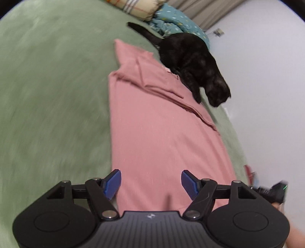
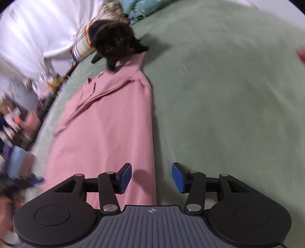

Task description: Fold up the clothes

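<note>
- The pink garment (image 1: 162,129) lies flat on the green bedcover (image 1: 47,95), a long strip running from the bottom centre of the left wrist view up to the middle, with a sleeve folded across its upper part.
- In the left wrist view the left gripper (image 1: 151,183) hangs over the garment's near end; its blue pads (image 1: 112,184) stand wide apart with only cloth behind the gap, nothing clamped.
- In the right wrist view the right gripper (image 2: 151,177) sits over the garment's right-hand edge: one pad is over the pink cloth (image 2: 106,129), the other over the green bedcover (image 2: 228,95). Its fingers are apart and hold nothing.
- A black cat (image 1: 196,63) stands at the garment's far end, upper right of the left view, a paw on the cloth.
- Pillows (image 1: 144,7) lie beyond the cat, at the top.
</note>
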{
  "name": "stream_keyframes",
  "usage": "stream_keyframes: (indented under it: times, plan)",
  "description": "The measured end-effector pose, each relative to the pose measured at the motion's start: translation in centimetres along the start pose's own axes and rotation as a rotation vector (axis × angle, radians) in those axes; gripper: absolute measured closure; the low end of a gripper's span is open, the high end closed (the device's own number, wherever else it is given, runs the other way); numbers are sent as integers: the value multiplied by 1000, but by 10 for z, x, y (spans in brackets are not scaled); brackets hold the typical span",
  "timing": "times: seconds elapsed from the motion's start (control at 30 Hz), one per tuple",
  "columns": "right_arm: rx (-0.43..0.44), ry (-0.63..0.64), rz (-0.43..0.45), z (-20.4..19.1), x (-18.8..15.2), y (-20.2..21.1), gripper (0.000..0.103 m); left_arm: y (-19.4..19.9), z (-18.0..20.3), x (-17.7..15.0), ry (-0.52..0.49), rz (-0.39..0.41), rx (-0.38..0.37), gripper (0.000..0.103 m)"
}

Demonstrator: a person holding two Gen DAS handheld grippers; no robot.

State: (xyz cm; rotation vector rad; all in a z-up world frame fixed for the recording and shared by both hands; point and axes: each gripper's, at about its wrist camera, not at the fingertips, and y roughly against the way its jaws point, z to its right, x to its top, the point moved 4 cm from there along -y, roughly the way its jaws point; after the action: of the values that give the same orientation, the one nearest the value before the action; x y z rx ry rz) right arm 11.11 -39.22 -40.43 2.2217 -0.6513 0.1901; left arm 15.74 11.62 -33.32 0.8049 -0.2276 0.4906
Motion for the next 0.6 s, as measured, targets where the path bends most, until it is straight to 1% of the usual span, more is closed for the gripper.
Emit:
stream_keyframes:
  times: [0.07, 0.1, 0.17, 0.2, 0.27, 0.33, 0.37, 0.43, 0.53, 0.6]
  plan:
    - [61, -66, -26, 6, -15, 6, 56, 5, -12, -14, 95, -37, -78, 33]
    - [98, -105, -45, 10, -24, 9, 56, 6, -16, -19, 125, -49, -104, 33]
    - [141, -145, -76, 11, -38, 8, 56, 7, -20, -32, 164, -71, -153, 33]
    - [166, -169, -93, 13, -47, 6, 56, 7, -21, -36, 172, -75, -166, 33]
    - [200, -206, -82, 16, -53, 7, 55, 5, -19, -41, 190, -86, -203, 30]
    - [240, -263, -74, 20, -55, 3, 50, 1, -17, -46, 212, -92, -240, 24]
    - [278, -310, -63, 21, -56, 0, 45, -2, -17, -46, 228, -92, -256, 23]
    - [295, -332, -59, 19, -56, -5, 43, -6, -17, -44, 247, -100, -265, 23]
    - [273, -291, -74, 7, -52, -8, 43, -5, -16, -43, 232, -123, -259, 23]
    - [256, -259, -96, 5, -52, -3, 43, -1, -21, -46, 254, -133, -264, 22]
